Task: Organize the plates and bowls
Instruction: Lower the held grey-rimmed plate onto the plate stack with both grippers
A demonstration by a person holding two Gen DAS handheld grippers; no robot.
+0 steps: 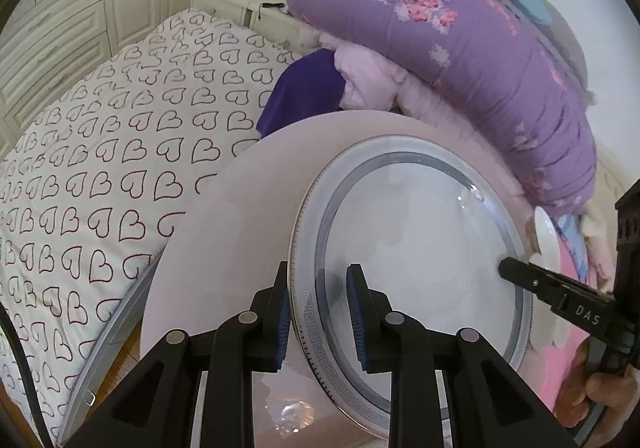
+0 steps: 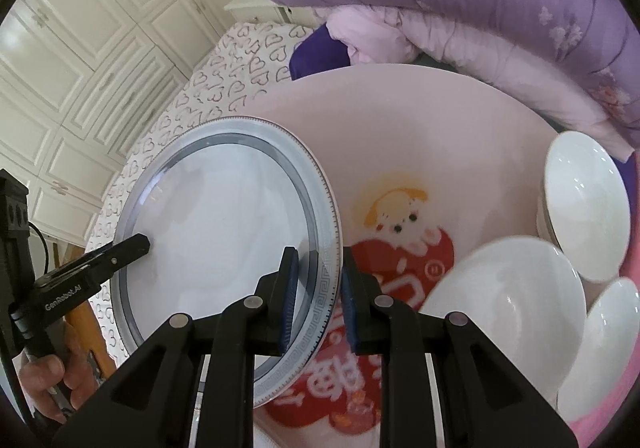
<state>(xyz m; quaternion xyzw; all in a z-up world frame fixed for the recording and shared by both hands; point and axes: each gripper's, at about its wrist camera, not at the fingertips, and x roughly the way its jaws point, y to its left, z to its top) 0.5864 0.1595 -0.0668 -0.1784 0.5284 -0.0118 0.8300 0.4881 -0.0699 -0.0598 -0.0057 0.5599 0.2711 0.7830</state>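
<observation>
Plate: a round plate [image 1: 420, 260] with a grey-blue band and a key-pattern rim, lifted and tilted above the pink table [image 2: 420, 120], each gripper at an opposite edge.
Left gripper: the left gripper [image 1: 318, 312] has its blue-padded fingers set either side of the plate's near-left rim; a gap shows at the inner pad, so I cannot tell whether it is clamped.
Right gripper: the right gripper [image 2: 320, 300] straddles the plate's right rim, jaws parted, with visible space beside the right pad.
Table: round, pale pink, with a red cartoon print [image 2: 400, 248] near its middle.
Bowls: three white bowls [image 2: 508, 296] clustered on the table's right side, two overlapping.
Far: a purple floral quilt [image 1: 440, 28] rolled on bedding.
Left: a heart-patterned sheet [image 1: 100, 168] and white cabinets [image 2: 80, 48].
</observation>
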